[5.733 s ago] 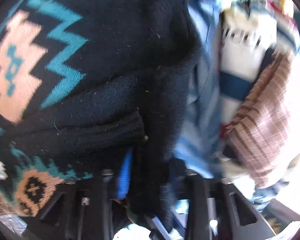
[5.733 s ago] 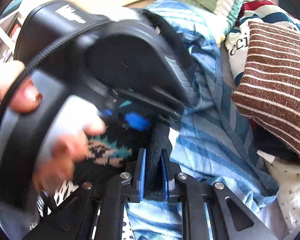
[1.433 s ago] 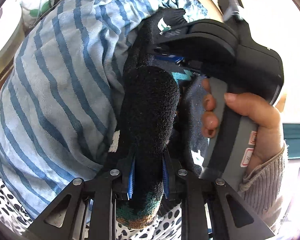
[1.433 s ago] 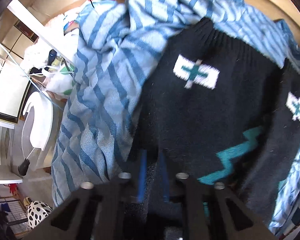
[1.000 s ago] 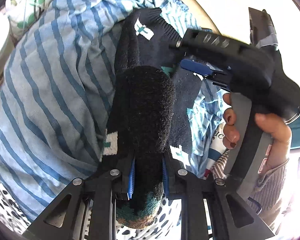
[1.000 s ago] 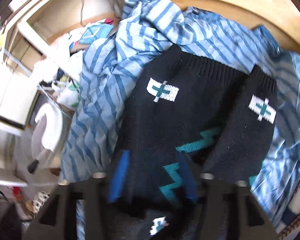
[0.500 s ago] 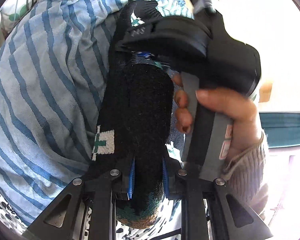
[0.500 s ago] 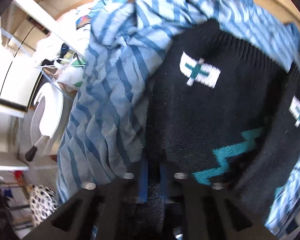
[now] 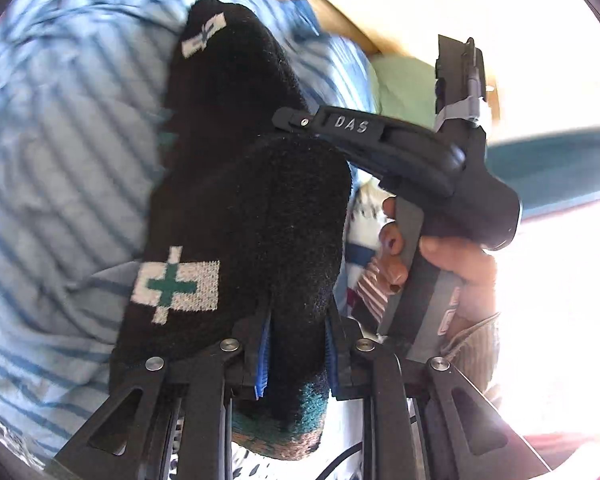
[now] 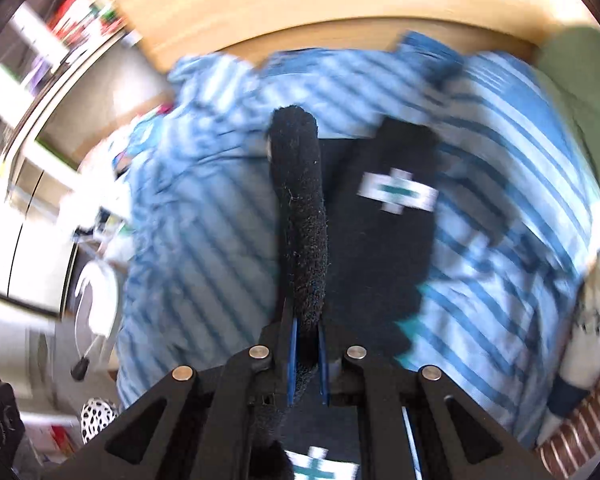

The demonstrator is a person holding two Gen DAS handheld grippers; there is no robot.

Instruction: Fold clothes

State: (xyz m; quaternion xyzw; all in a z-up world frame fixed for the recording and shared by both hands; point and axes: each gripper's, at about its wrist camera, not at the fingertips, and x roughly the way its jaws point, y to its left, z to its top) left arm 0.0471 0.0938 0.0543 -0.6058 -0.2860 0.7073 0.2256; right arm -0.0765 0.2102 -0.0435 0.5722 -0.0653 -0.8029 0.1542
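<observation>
A black knit sweater (image 9: 252,216) with white-and-teal cross patches lies over a blue striped blanket (image 9: 60,168). My left gripper (image 9: 296,352) is shut on a thick bunched fold of it. The right gripper's body (image 9: 412,160) shows in the left wrist view, held by a hand, its fingers reaching over the sweater. In the right wrist view my right gripper (image 10: 308,356) is shut on a narrow upright fold of the sweater (image 10: 304,220). The rest of the sweater (image 10: 384,248) hangs down onto the blanket (image 10: 204,216).
A wooden headboard (image 10: 340,4) runs along the back. A brown striped garment (image 10: 584,436) and white printed clothes (image 10: 592,332) lie at the right. A white stool (image 10: 98,300) and shelves (image 10: 32,64) stand left of the bed. A green pillow (image 9: 404,88) lies by the headboard.
Both grippers have lifted with the sweater still held; the views are motion-blurred. The right gripper has moved up and to the right of the left one, and the sweater now hangs between them.
</observation>
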